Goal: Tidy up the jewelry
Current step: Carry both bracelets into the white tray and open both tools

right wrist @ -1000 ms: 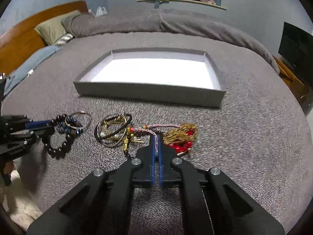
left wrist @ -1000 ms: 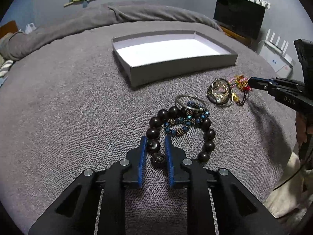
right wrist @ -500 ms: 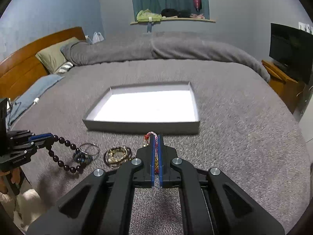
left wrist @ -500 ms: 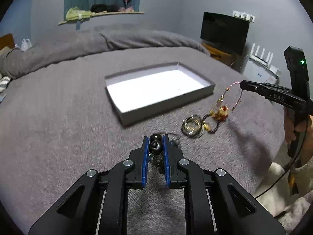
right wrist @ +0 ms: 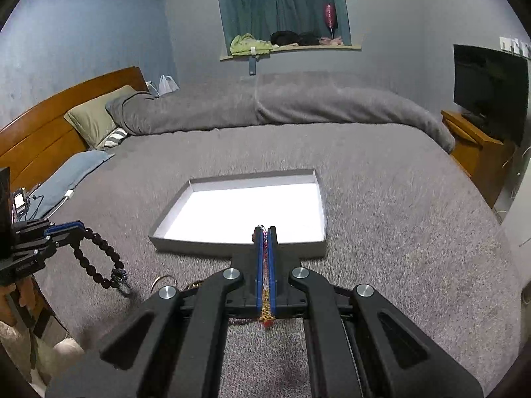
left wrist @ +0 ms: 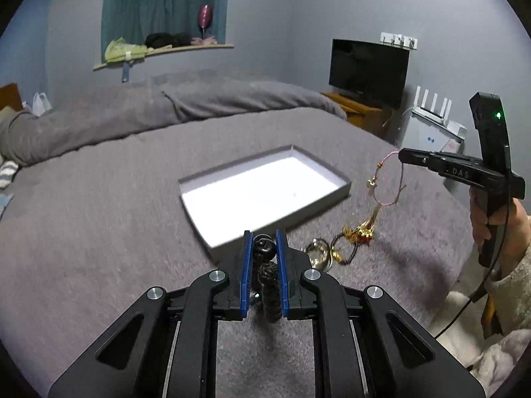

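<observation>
Item: left hand-held gripper (left wrist: 263,248), jaws narrowed onto a dark bead bracelet (right wrist: 96,258); the strand hangs in a loop above the bed (right wrist: 381,199), clear of the cover.

Item: right hand-held gripper (right wrist: 264,232), jaws nearly together on a pink cord bracelet (left wrist: 386,179); its gold-and-red charm cluster (left wrist: 361,232) hangs low, at or just above the cover.

Item: grey box (left wrist: 332,195), open, white inside, nothing in it, ahead of both grippers.

Item: loose rings and a dark cord (left wrist: 328,252), on the cover near the box's front corner, close to the charm cluster.

Risk: the trailing charms may snag the loose rings and drag them along, or catch the box's front wall if carried over too low. The beads may swing and slip, being held by one bead only.

Clearance: open cover on all sides of the box; low walls; ample room above it for both grippers.
</observation>
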`<state>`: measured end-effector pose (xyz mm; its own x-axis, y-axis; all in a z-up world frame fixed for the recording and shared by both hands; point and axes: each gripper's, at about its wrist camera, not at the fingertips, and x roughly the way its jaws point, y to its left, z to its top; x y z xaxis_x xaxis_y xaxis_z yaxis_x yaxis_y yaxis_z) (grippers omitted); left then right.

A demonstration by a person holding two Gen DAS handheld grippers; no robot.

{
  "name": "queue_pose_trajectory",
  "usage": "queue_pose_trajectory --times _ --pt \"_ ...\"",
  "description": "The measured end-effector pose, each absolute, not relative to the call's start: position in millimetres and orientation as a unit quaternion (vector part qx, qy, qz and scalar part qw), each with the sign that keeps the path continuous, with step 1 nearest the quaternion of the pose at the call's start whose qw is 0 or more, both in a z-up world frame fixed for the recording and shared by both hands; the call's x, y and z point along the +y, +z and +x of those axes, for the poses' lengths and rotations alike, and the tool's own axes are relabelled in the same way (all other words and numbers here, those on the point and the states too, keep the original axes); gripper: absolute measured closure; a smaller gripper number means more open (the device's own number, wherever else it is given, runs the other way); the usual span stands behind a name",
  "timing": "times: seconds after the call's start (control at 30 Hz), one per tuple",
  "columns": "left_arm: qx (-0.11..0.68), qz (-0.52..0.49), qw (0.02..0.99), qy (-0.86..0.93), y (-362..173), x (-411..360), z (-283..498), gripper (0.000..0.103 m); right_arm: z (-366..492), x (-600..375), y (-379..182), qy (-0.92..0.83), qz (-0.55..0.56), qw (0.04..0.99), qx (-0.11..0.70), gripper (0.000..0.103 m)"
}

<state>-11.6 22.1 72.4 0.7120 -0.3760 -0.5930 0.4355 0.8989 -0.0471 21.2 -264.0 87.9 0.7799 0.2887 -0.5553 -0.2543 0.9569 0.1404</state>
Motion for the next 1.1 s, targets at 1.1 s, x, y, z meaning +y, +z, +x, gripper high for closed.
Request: queue_pose_trajectory --times 1.1 --pt "0.366 0.081 0.907 -0.191 57.6 -5.7 165.7 0.088 171.6 -258.1 68.5 0.125 0.049 0.928 0.347 0.101"
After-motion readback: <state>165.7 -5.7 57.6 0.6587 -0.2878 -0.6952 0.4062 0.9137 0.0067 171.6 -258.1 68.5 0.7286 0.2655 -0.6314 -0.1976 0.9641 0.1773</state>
